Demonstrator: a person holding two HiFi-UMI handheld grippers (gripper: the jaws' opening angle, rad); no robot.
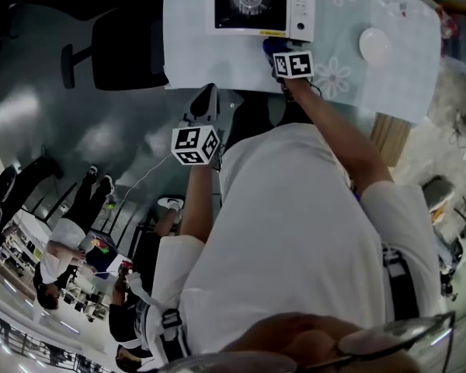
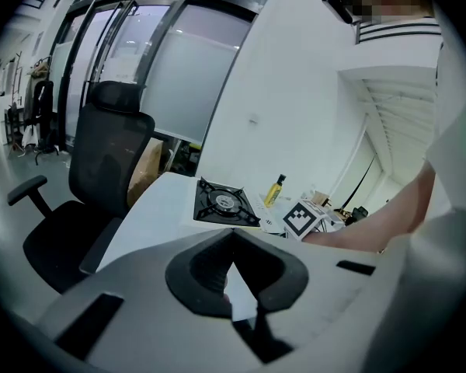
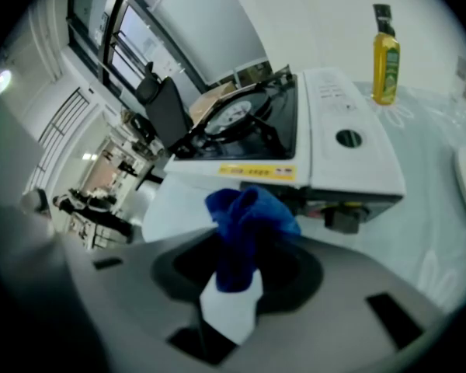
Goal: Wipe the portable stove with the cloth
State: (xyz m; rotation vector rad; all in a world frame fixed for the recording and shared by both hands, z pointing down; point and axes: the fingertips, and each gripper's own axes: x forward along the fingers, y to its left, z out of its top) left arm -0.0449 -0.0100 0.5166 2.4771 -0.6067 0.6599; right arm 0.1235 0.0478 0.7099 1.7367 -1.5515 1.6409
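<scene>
The right gripper [image 3: 234, 286] is pinching a bunched blue cloth [image 3: 248, 224] between its jaws, and the loose end is sticking out ahead of the tips like a pad. That grip looks deliberate, since a wad leading the jaws would meet the surface first.

Just ahead of this gripper, the white portable gas stove with a black burner grate [image 3: 326, 154] is sitting on the table with the pale flowered cover [image 3: 443, 231]. The cloth is hovering close to the stove's front edge, though contact cannot be confirmed. Wiping appears about to start.

Beyond the stove, ahead and to the right of the gripper, a yellow oil bottle with a dark cap [image 3: 385, 53] is standing upright. It is well apart from the cloth.

The left gripper [image 2: 237, 282] is hanging back off the table edge with its jaws closed together on nothing. It is probably staying clear to leave the right one room. A black office chair [image 2: 101, 169] is standing ahead to its left.
</scene>
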